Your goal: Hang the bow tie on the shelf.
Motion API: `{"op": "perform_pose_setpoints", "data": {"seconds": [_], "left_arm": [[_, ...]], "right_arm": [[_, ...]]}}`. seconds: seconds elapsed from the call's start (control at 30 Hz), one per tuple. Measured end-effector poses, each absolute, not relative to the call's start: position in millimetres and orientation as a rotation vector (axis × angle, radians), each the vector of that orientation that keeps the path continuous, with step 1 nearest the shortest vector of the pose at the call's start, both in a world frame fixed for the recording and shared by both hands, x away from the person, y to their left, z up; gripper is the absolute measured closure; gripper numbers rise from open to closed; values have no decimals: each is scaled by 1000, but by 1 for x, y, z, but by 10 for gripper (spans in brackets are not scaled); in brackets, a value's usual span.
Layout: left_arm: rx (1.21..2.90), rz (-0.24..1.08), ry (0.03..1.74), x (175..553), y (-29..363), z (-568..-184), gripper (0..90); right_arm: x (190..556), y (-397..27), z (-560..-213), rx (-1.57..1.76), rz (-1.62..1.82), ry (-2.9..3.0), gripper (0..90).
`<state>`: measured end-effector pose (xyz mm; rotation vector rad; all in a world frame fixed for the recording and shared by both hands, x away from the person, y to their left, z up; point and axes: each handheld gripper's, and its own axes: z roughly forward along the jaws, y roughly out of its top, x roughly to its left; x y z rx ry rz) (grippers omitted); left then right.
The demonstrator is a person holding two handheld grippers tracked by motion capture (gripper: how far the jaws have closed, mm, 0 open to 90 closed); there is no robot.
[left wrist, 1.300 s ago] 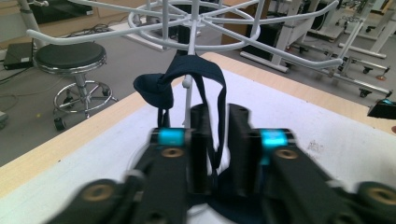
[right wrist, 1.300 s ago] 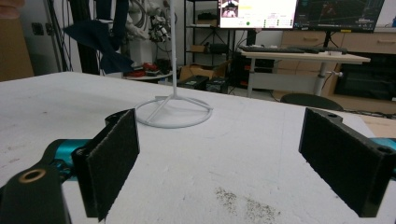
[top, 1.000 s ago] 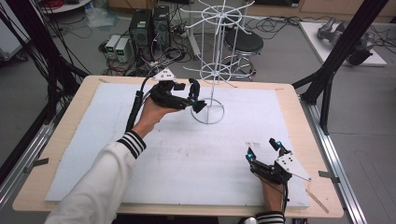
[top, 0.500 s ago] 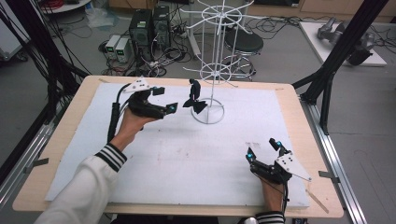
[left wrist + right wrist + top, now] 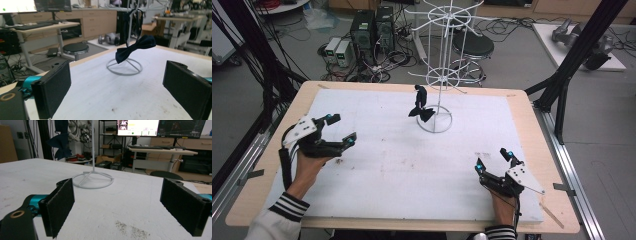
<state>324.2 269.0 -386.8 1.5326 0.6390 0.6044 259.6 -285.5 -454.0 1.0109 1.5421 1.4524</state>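
A dark bow tie (image 5: 421,111) hangs from a lower arm of a white wire rack (image 5: 443,75), just above the rack's ring-shaped base (image 5: 435,121), near the middle of the counter's far edge; in the left gripper view the bow tie (image 5: 135,48) appears tilted, suspended over the ring base (image 5: 124,68) without touching the surface. The rack's thin central post rises from the ring to two tiers of radiating wire spokes. The counter (image 5: 522,115) is a light wooden top covered by a white sheet (image 5: 402,165) bearing faint dark specks. The left claw (image 5: 340,129) lies near the counter's left edge, well apart from the rack, held in a hand (image 5: 307,167) with a striped cuff; its jaws stand wide apart and empty, as the left gripper view confirms with the two black pads (image 5: 53,91) at opposite sides of the picture. The right claw (image 5: 493,159) rests near the counter's near right corner, a grey three-cornered plate (image 5: 524,178) on top; its jaws are likewise spread apart with nothing between them, and its own view shows the pads (image 5: 60,206) framing the rack base (image 5: 93,180) farther off. Beyond the far edge stand computer towers (image 5: 372,30), a round stool (image 5: 472,47) and tangled cables on the floor.
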Motion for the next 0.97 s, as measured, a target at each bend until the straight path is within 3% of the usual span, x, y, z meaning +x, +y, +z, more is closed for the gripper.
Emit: {"op": "perform_pose_setpoints", "data": {"seconds": [0.37,0.97], "left_arm": [[1431,647,723,290,313,-433,84],[1430,706,721,280,319,-455,84]], "right_arm": [[260,-286,-454,1008,1451,1545,114],[259,-286,-454,1002,1456,1534,114]]}}
